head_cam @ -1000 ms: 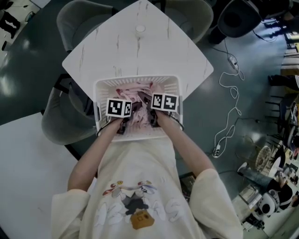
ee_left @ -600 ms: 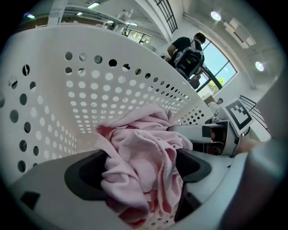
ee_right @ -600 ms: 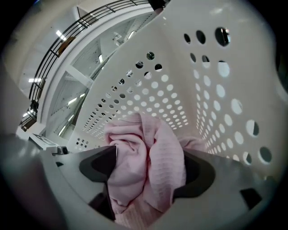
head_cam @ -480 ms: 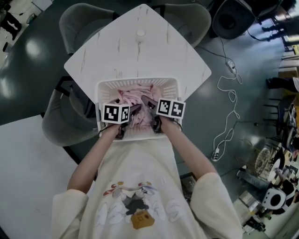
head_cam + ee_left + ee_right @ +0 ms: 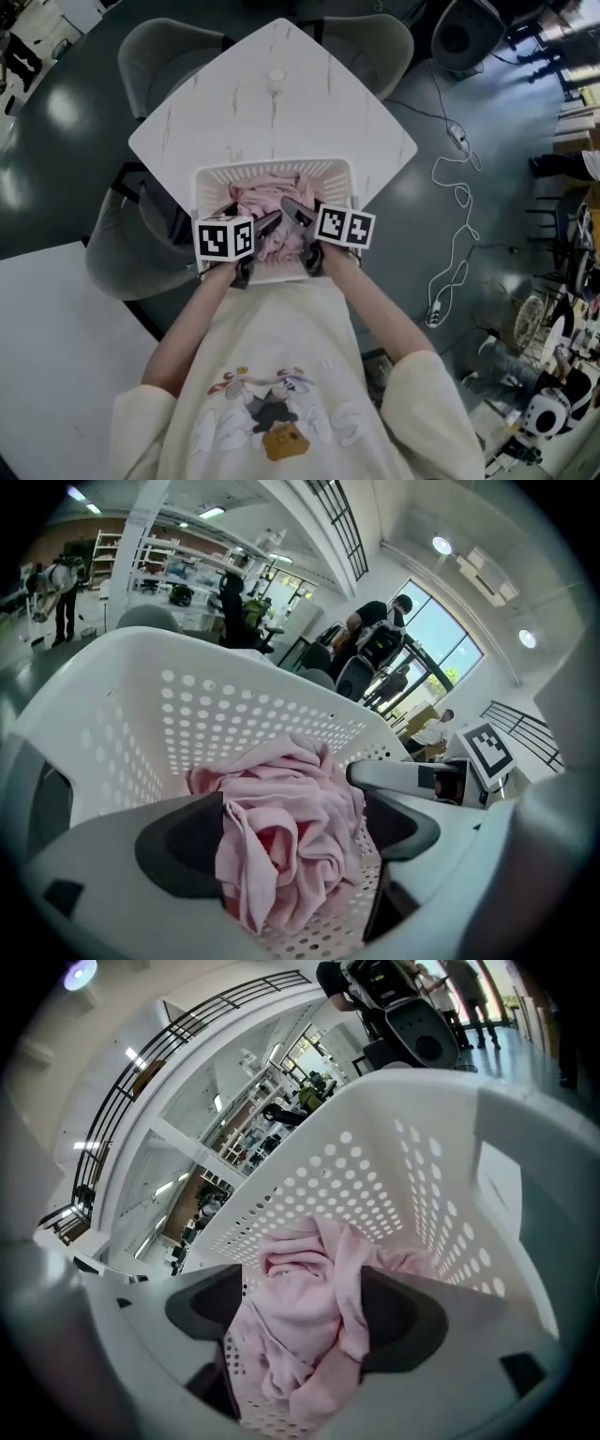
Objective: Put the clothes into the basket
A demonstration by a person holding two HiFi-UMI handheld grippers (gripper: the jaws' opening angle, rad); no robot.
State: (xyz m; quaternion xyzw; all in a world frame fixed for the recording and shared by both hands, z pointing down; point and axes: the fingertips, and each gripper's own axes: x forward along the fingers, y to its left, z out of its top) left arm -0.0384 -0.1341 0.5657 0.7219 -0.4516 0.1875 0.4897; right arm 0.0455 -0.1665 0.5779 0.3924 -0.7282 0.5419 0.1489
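Observation:
A white perforated basket (image 5: 208, 177) stands on the near corner of the table, with crumpled pink clothes (image 5: 267, 200) lying inside. Both grippers hover over its near half, side by side, pointing down and away from me. My left gripper (image 5: 267, 225) is open. My right gripper (image 5: 294, 212) is open too. In the left gripper view the pink clothes (image 5: 281, 808) lie on the basket floor beyond the spread jaws of the left gripper (image 5: 291, 841), with the basket wall (image 5: 216, 714) behind. The right gripper view shows the same clothes (image 5: 300, 1307) below the right gripper (image 5: 305, 1321). Neither pair of pads touches the cloth.
The basket rests on a white marbled table (image 5: 272, 112) with a small round object (image 5: 276, 74) at its far side. Grey chairs (image 5: 159, 56) (image 5: 122, 253) stand around it. A second white table (image 5: 56, 347) is at lower left. A cable (image 5: 459, 206) trails on the floor to the right.
Both grippers have risen out of the basket and drawn back toward its near rim. The pink clothes stay lying in the basket.

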